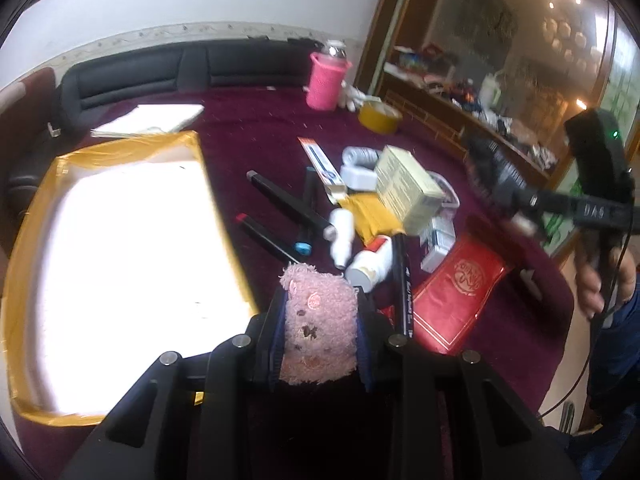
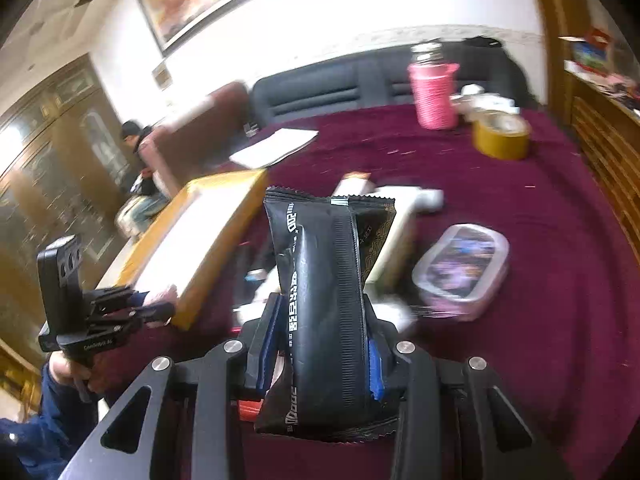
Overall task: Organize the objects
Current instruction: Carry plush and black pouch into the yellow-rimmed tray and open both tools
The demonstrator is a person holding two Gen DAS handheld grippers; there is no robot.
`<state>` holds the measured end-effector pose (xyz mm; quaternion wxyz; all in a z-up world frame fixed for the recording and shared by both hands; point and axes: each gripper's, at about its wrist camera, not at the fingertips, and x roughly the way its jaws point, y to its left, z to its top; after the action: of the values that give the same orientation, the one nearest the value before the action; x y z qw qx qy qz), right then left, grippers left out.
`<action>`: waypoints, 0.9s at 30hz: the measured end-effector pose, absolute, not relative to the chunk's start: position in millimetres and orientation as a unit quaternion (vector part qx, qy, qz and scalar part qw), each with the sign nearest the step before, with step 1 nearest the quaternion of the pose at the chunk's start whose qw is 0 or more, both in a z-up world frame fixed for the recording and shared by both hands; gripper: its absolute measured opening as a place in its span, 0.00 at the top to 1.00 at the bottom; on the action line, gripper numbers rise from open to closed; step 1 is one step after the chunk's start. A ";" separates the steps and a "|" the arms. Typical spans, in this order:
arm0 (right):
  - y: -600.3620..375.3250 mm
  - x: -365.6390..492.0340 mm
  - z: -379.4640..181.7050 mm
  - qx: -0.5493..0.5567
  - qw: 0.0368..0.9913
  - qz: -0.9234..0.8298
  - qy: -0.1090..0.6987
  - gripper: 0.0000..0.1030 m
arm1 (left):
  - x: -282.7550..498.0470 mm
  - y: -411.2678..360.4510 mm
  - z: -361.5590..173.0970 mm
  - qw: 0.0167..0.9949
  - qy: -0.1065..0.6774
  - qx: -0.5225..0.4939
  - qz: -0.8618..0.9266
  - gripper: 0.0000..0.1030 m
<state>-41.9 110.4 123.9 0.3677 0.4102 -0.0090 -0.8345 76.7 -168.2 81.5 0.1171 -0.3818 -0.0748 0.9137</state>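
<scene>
Two things are in our grip at once. Our left gripper is clenched on a pink plush toy, held up above the maroon tablecloth just beside the yellow-rimmed tray. Our right gripper is clamped on a black foil packet, pinched across its middle with both ends sticking out past the pads.

We judge the plush soft and light: it squashes between the pads and should not slip, so a hold across its body suits it. The packet looks light too, but its foil is slick and crinkly, so a mid-body pinch seems safest.

The tray shows only a bright white floor, washed out, with nothing we can see in it. A clear lidded tub sits closed on the cloth; its contents are too blurred to tell.
</scene>
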 end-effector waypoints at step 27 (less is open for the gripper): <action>-177.3 -192.3 77.1 0.534 0.363 -0.763 -0.027 0.62 | -46.2 -292.3 57.5 0.047 -0.212 -0.432 0.875 0.72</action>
<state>-192.3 -177.3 77.1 0.3627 0.5344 -0.0271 -0.7630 -46.2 -292.3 57.5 0.0468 -0.4321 -0.2120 0.8753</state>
